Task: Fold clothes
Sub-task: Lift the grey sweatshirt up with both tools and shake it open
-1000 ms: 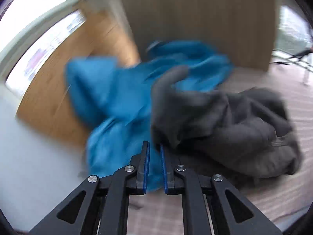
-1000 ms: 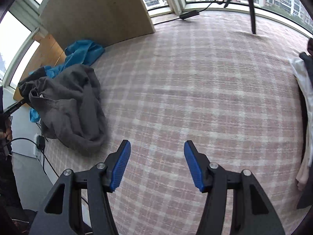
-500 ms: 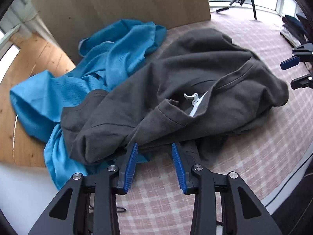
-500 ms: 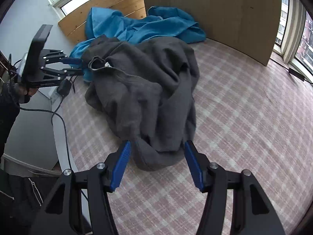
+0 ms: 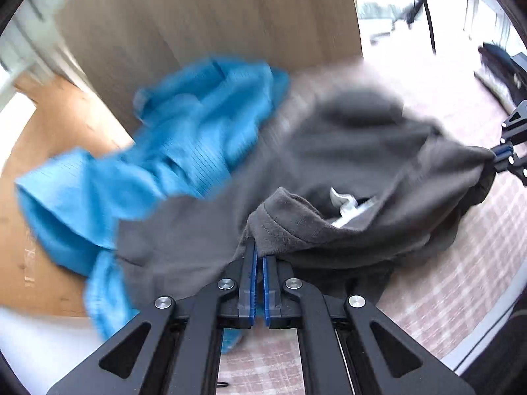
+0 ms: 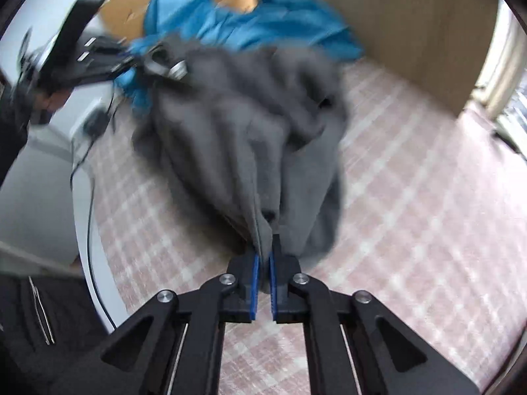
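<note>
Where my right gripper point(image 6: 262, 260) stood wide over the grey garment point(image 6: 250, 138) half a second ago, its blue pads now pinch a fold of the near hem. My left gripper point(image 5: 260, 263), half open then, has also clamped onto that garment's ribbed edge. Between them the grey cloth stretches across the pink checked bedcover point(image 6: 411, 214). Beyond it, against the wooden board point(image 5: 214, 16), lies the crumpled blue garment point(image 5: 184, 141).

no legible text, white tag point(image 5: 344, 202) in grey garment point(image 5: 346, 151) too blurred to read
</note>
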`<action>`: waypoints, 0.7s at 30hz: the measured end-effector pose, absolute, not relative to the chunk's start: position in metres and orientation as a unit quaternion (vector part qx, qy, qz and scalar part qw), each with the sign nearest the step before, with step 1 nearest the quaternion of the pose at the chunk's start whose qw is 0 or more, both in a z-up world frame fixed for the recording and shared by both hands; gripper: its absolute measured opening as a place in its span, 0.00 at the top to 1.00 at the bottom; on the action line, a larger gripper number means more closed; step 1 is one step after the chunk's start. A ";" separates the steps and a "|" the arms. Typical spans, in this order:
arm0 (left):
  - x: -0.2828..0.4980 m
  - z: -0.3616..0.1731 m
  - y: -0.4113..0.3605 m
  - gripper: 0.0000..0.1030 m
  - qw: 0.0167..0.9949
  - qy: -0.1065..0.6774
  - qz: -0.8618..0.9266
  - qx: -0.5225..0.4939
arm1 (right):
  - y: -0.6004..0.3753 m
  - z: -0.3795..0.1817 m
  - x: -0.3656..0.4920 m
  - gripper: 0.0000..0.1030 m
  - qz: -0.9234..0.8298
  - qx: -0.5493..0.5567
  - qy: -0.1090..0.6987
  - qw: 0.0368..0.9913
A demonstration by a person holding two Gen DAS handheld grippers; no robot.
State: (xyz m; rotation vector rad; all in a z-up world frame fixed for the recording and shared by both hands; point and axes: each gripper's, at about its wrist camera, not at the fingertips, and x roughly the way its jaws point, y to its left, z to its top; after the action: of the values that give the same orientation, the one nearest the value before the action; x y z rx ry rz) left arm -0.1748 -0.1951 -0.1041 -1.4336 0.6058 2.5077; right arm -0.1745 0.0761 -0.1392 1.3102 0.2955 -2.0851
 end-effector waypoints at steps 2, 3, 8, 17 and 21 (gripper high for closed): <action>-0.171 -0.065 -0.194 0.98 0.082 0.197 0.868 -0.447 | 0.094 -0.097 -0.184 0.97 -0.829 0.463 0.102 0.296; -0.171 -0.036 -0.189 0.98 0.076 0.196 0.883 -0.420 | 0.104 -0.070 -0.187 0.97 -0.847 0.439 0.094 0.285; -0.158 0.107 -0.156 0.98 0.058 0.206 0.935 -0.281 | 0.152 0.085 -0.182 0.97 -0.922 0.303 0.064 0.232; -0.071 0.277 -0.105 0.98 0.060 0.233 0.966 -0.093 | 0.220 0.276 -0.065 0.97 -0.978 0.111 0.067 0.161; -0.045 0.299 -0.085 0.97 0.074 0.253 0.963 -0.057 | 0.243 0.306 -0.024 0.97 -0.985 0.077 0.066 0.139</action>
State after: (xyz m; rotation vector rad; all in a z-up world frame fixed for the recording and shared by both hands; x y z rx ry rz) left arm -0.0450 -0.0852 0.2993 -0.1721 0.7582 2.8905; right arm -0.0236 0.2431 0.3062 0.2238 0.1907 -2.8482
